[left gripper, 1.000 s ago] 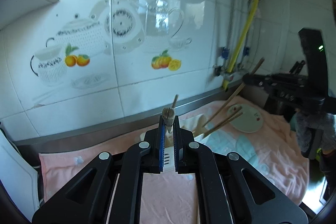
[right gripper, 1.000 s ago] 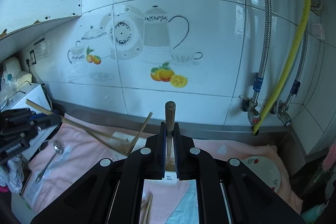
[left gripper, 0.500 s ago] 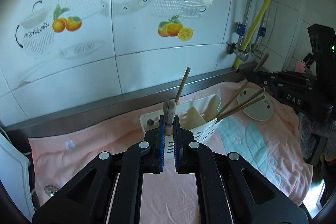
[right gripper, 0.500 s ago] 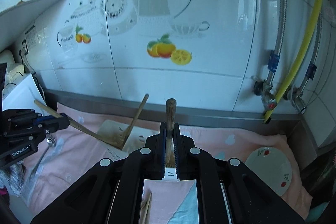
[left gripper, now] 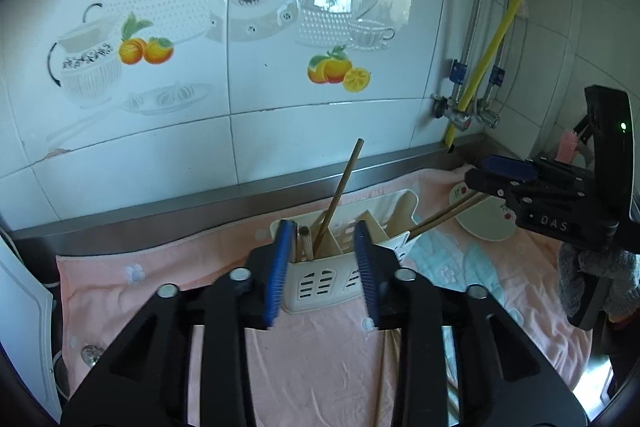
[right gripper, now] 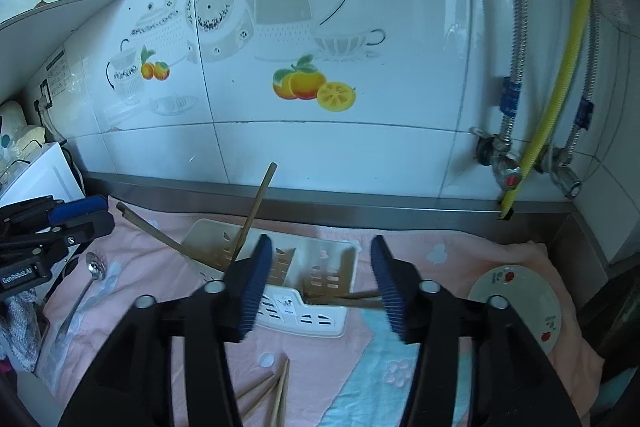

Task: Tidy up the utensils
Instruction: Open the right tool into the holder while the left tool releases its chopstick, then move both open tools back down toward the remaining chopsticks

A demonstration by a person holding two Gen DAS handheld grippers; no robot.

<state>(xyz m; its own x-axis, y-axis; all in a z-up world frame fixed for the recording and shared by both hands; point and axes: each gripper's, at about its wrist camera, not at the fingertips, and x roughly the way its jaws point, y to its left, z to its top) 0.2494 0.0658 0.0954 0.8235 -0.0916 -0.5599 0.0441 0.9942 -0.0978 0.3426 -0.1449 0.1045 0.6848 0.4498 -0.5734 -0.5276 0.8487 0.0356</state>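
The chopsticks (right gripper: 264, 397) at six o'clock ran off the bottom edge of the right wrist view. The spoon (right gripper: 82, 297) at nine o'clock had its handle end too dim to tell. The plate (left gripper: 486, 223) at three o'clock sat half behind the right gripper (left gripper: 480, 175)

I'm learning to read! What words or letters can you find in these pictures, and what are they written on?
"DAS" - white letters on the right gripper body, seen from the left wrist.
"GenRobot.AI" - small white print on the left gripper body, seen from the right wrist.
The wall sticker at far left has print too small to read.
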